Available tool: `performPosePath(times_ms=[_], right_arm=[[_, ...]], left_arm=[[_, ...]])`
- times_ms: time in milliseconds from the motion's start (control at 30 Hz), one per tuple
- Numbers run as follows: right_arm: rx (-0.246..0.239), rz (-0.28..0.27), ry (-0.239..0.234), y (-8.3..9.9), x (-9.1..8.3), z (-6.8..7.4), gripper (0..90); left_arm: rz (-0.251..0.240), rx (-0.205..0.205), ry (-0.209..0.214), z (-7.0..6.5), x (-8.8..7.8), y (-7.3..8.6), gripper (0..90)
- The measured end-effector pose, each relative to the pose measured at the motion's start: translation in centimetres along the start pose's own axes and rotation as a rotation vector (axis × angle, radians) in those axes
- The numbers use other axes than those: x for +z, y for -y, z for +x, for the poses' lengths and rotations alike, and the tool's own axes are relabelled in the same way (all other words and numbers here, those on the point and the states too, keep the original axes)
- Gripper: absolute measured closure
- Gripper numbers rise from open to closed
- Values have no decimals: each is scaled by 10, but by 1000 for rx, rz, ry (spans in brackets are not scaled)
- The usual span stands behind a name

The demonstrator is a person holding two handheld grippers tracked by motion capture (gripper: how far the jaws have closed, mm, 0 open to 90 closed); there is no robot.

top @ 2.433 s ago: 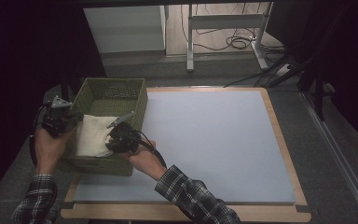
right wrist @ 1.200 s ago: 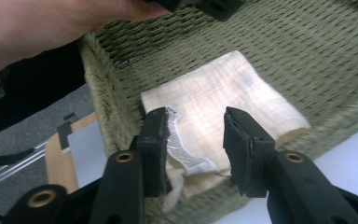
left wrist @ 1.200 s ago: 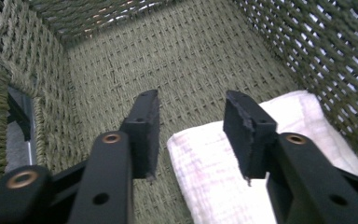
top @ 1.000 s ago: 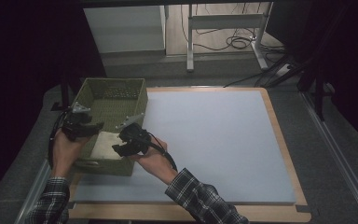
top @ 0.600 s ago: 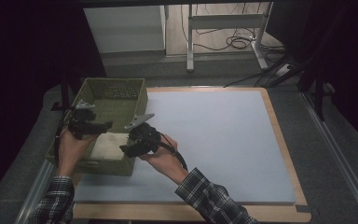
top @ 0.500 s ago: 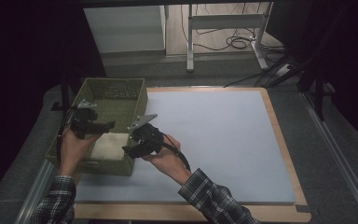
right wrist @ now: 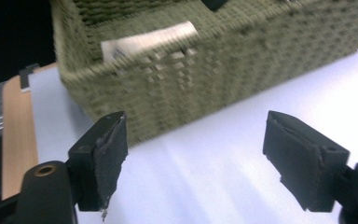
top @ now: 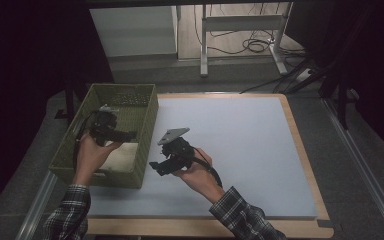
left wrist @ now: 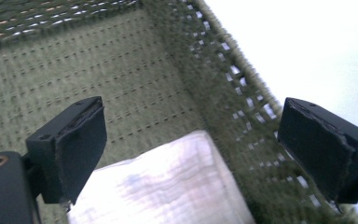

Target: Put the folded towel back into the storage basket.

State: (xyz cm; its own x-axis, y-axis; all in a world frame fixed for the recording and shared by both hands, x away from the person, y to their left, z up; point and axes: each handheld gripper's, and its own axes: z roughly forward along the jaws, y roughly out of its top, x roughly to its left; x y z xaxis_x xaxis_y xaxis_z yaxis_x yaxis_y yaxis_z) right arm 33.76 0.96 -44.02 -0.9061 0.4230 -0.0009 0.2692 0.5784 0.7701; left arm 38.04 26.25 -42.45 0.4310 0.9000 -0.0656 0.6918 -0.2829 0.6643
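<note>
A green woven basket [top: 149, 125] stands at the left end of the white mat [top: 240, 145]. A folded white cloth [top: 123, 155] lies in its near part. My left gripper [top: 130, 134] hovers above the basket, open, and its jaws have just been opening with nothing between them. In the left gripper view the cloth [left wrist: 168, 184] lies below the left gripper [left wrist: 191, 144], beside the basket wall [left wrist: 223, 107]. My right gripper [top: 157, 169] is over the mat just right of the basket, open, jaws also just opening and empty. In the right gripper view the right gripper [right wrist: 196, 154] faces the basket [right wrist: 214, 74], with the cloth [right wrist: 144, 42] inside.
The mat lies on a board with a wooden edge [top: 300, 150]. A metal rail [top: 35, 210] runs along the left side. Desk legs and cables [top: 245, 45] stand on the floor beyond the table's far edge. The surroundings are dark.
Both grippers have let go of the cloth and come up out of the basket. The right one has moved right over the mat; the left one has shifted right above the basket.
</note>
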Motion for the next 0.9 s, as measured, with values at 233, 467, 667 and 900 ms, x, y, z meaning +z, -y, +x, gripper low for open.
performPosePath(times_ms=[233, 467, 667, 900], right_arm=[[27, 14, 19, 27, -11, -17, 176], [49, 20, 38, 45, -23, -30, 154], [72, 27, 50, 61, -36, -41, 123], [82, 45, 79, 80, -51, -51, 100]], left_arm=[[0, 20, 9, -17, 5, -10, 76], [7, 43, 15, -33, 10, -18, 69], [12, 69, 28, -50, 18, -27, 53], [11, 100, 47, -74, 28, -36, 34]])
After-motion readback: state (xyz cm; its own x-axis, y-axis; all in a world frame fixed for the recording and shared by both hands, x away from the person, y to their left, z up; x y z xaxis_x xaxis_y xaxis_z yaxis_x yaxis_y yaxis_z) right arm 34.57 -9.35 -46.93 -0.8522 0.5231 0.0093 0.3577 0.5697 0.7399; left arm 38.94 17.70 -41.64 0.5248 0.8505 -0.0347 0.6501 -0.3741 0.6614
